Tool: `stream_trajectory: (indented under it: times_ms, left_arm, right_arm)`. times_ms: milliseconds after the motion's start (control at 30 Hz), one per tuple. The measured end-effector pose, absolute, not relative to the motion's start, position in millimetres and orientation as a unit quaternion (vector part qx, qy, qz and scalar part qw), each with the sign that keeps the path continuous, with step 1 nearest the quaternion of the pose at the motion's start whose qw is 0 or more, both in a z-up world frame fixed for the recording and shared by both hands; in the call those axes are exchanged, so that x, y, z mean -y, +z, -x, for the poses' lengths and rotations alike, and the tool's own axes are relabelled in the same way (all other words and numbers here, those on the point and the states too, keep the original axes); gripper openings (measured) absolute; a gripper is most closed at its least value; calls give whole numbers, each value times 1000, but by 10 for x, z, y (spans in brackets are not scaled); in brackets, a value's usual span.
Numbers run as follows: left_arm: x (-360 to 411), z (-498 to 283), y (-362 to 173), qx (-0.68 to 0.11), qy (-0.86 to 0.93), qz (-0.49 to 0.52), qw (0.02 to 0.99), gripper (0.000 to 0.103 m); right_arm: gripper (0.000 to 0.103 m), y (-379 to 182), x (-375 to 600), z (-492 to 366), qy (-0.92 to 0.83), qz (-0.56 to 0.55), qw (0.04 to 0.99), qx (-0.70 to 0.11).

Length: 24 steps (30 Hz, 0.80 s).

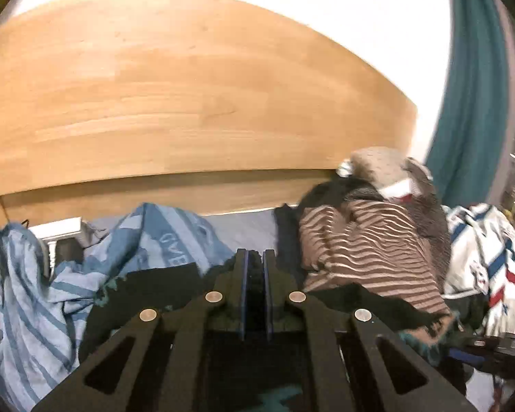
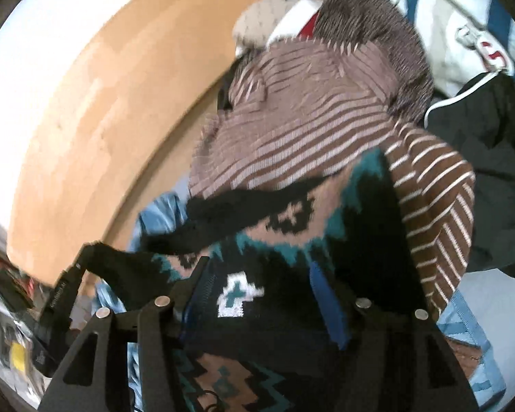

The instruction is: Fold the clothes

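Note:
A knitted sweater (image 2: 285, 219), black with teal, tan and white patterns, hangs stretched between both grippers above a bed. My left gripper (image 1: 255, 257) is shut on a black part of the sweater (image 1: 161, 285), with the cloth pinched between its blue pads. In the right wrist view the same gripper (image 2: 80, 261) shows at the lower left, holding a black end of the knit. My right gripper (image 2: 257, 264) stands open, its fingers wide apart, and the sweater's body lies between and over them. The right fingertip is partly hidden by the cloth.
A heap of clothes lies behind the sweater: a brown striped top (image 1: 370, 250), a white jersey with blue and red (image 1: 484, 257), a dark jacket (image 2: 480, 158). Blue striped cloth (image 1: 20, 302) and a blue towel (image 1: 164, 237) lie left. A wooden headboard (image 1: 175, 103) stands behind, a teal curtain (image 1: 470, 86) right.

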State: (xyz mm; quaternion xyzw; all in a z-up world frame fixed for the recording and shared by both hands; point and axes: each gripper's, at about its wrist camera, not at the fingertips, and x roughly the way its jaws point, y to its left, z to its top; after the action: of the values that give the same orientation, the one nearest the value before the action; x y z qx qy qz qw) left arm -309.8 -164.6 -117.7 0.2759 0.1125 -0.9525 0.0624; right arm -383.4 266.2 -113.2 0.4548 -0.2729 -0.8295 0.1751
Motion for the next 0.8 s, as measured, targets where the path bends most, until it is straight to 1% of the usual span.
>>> stream_trajectory:
  times_ms: [67, 100, 133, 167, 200, 300, 333, 367, 400, 467, 500, 533, 600, 667, 700, 733, 767, 800]
  left_arm:
    - [1800, 3268, -1488, -127, -924, -333, 138, 10]
    - [1887, 3367, -1696, -137, -900, -378, 169, 11]
    - [1971, 3447, -1911, -151, -869, -432, 190, 12]
    - [2037, 3482, -2082, -169, -840, -476, 199, 12]
    - [2112, 3439, -2222, -202, -818, -500, 198, 12]
    - [2250, 3099, -2202, -294, -815, -458, 201, 15]
    - [2291, 2980, -2178, -322, -814, -440, 202, 21]
    - [2332, 2861, -2154, -351, -812, -420, 203, 31]
    - [2350, 2762, -2121, -373, -810, -403, 203, 37]
    - [2338, 2585, -2044, -409, -810, -370, 201, 71]
    - [2308, 2498, -2003, -422, -812, -351, 198, 74]
    - [2253, 2445, -1966, -430, -816, -338, 188, 74]
    - [2054, 2510, -1979, -395, -830, -357, 165, 74]
    - [1842, 2602, -2007, -349, -843, -384, 142, 74]
    - [1736, 2648, -2021, -325, -848, -397, 130, 72]
    - [1630, 2695, -2036, -302, -853, -409, 119, 61]
    - [1524, 2741, -2050, -278, -857, -421, 107, 47]
    - [1418, 2787, -2064, -253, -860, -433, 95, 41]
  right_arm:
    - [68, -1102, -2769, 3763, -828, -437, 164, 311]
    - [70, -1099, -2827, 3722, -827, -429, 156, 329]
    - [72, -1111, -2890, 3677, -825, -423, 147, 345]
    - [75, -1135, -2959, 3628, -821, -420, 139, 360]
    - [75, -1166, -3020, 3585, -817, -421, 133, 370]
    - [75, -1265, -3189, 3458, -808, -429, 116, 388]
    - [75, -1299, -3257, 3408, -804, -432, 109, 393]
    - [75, -1331, -3328, 3350, -802, -434, 104, 397]
    - [75, -1358, -3393, 3293, -800, -434, 102, 402]
    - [72, -1407, -3481, 3209, -792, -435, 110, 415]
    - [67, -1434, -3498, 3173, -785, -438, 121, 420]
    - [66, -1458, -3487, 3143, -780, -441, 138, 422]
    - [63, -1502, -3377, 3097, -773, -451, 181, 407]
    - [60, -1564, -3182, 3068, -777, -475, 213, 354]
    - [56, -1611, -3064, 3072, -784, -489, 217, 316]
    - [53, -1657, -2946, 3076, -789, -501, 220, 278]
    - [49, -1698, -2838, 3082, -797, -508, 220, 241]
    - [43, -1731, -2740, 3091, -807, -509, 217, 206]
